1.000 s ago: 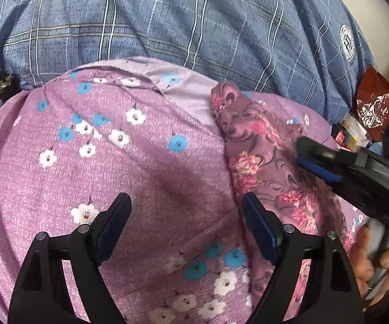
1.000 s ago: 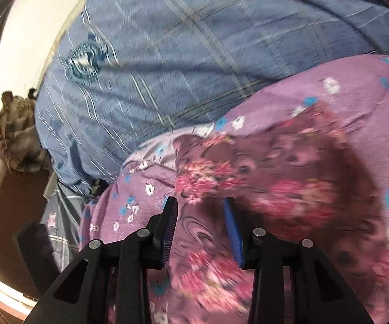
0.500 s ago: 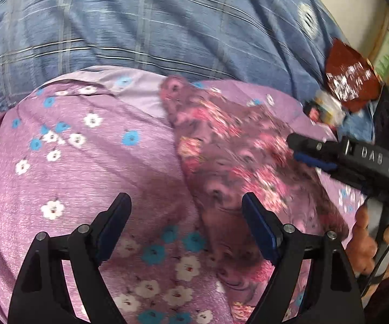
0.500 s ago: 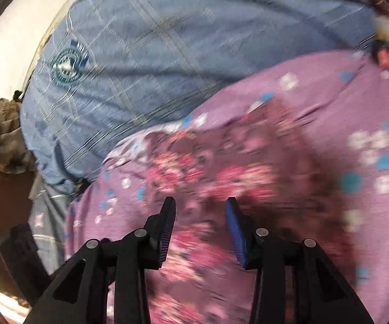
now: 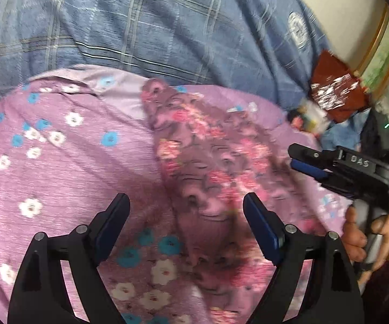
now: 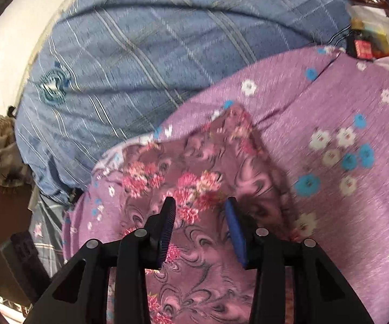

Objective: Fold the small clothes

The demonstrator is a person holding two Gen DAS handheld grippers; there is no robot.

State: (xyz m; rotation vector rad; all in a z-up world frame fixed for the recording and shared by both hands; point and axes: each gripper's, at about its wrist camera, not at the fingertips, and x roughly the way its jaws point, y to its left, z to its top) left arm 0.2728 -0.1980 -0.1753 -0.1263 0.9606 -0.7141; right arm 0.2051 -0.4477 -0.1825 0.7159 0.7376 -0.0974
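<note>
**Both claws released over the floral cloth**

Your left gripper (image 5: 186, 216) has its jaws spread wide and is holding nothing. Lower centre of the left wrist view, it hangs over the seam where the dark floral garment (image 5: 216, 167) overlaps the lilac flowered cloth (image 5: 67, 162). Can't tell whether the tips touch the fabric.

Your right gripper (image 6: 200, 216) is also unclamped: a clear gap between the blue pads, nothing pinched. It sits bottom centre of the right wrist view, directly over the dark floral garment (image 6: 194, 189), pink rose print visible between the fingers. From the left wrist view you see the same right gripper (image 5: 302, 162) at the right edge, side-on at the garment's right border, with your right hand (image 5: 362, 232) on its handle below.

The garment lies on top of the lilac flowered cloth (image 6: 343, 162), running from upper centre down to the bottom of both frames; one corner points toward the top of frame.

Further out: a blue plaid sheet (image 5: 154, 19) fills the top of both views. A dark red foil packet (image 5: 335, 91) sits upper right in the left wrist view. Edges are motion-blurred.
</note>
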